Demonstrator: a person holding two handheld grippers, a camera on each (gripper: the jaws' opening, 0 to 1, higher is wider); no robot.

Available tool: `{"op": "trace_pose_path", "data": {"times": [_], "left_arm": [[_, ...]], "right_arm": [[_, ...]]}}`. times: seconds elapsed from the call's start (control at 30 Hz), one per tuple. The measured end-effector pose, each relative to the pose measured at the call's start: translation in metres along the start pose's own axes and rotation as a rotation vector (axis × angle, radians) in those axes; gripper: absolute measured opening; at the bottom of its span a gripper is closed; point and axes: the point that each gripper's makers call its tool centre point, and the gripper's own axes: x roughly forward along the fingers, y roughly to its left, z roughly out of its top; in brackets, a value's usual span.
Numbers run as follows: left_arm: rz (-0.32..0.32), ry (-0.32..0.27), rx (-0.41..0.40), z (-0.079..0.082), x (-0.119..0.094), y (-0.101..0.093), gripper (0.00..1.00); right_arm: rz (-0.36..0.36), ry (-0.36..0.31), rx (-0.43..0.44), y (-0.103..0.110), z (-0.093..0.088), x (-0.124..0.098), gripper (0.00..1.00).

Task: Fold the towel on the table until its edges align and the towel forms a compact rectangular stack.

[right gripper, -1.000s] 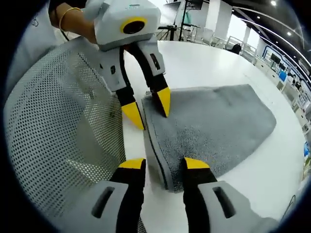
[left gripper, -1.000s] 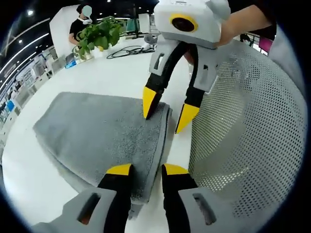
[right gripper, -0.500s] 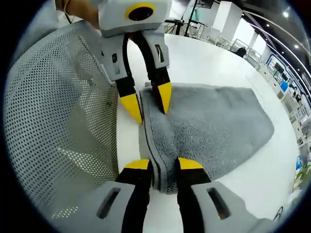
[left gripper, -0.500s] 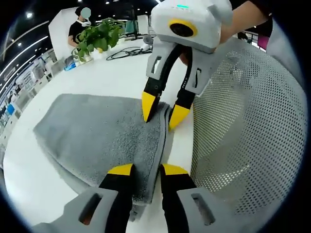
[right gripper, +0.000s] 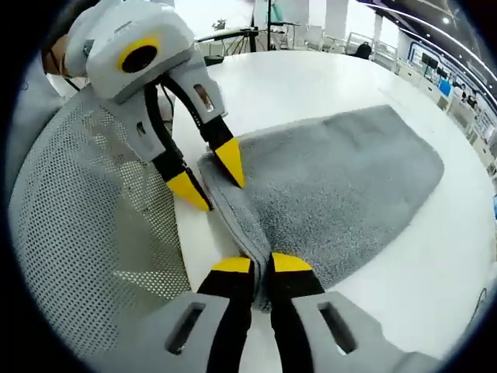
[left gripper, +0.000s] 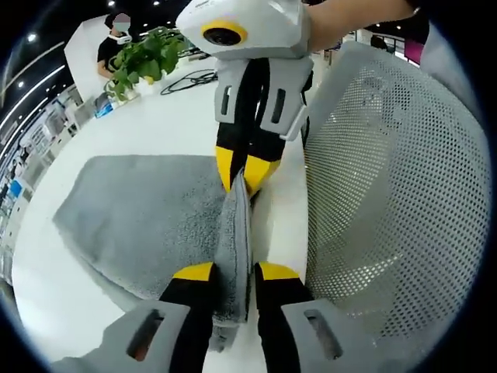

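While both jaws pinch it, towel (left gripper: 140, 214) edge ridges between them.

A large open office or lab hall: a broad white table (left gripper: 171, 116) with a potted plant (left gripper: 147, 58) and loose cables (left gripper: 190, 78) on it, a white mesh chair back (left gripper: 388, 179), ceiling spotlights, and rows of desks (right gripper: 446, 81) stretching into the distance

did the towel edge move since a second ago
Yes. The towel edge nearest the chair lay flat on the table; now it is pinched up into a ridge between the left gripper and right gripper.
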Motion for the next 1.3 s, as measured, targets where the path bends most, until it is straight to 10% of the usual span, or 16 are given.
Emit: {"op": "trace_pose_path", "data": {"times": [0.53,0.93,1.3], "left_arm": [[-0.007,-0.008,-0.034,-0.002,-0.001,0.008,0.06],[-0.083,-0.066,-0.304,-0.003,-0.001,0.014,0.04],[-0.12,-0.061,-0.328,-0.001,-0.001,0.014,0.05]], "right_arm": [[0.016,-0.03,0.031,0.001,-0.001,0.0,0.05],[-0.01,0.031,-0.233,0.01,-0.002,0.0,0.16],[-0.007,-0.015,-0.146,0.004,0.001,0.0,0.06]]}}
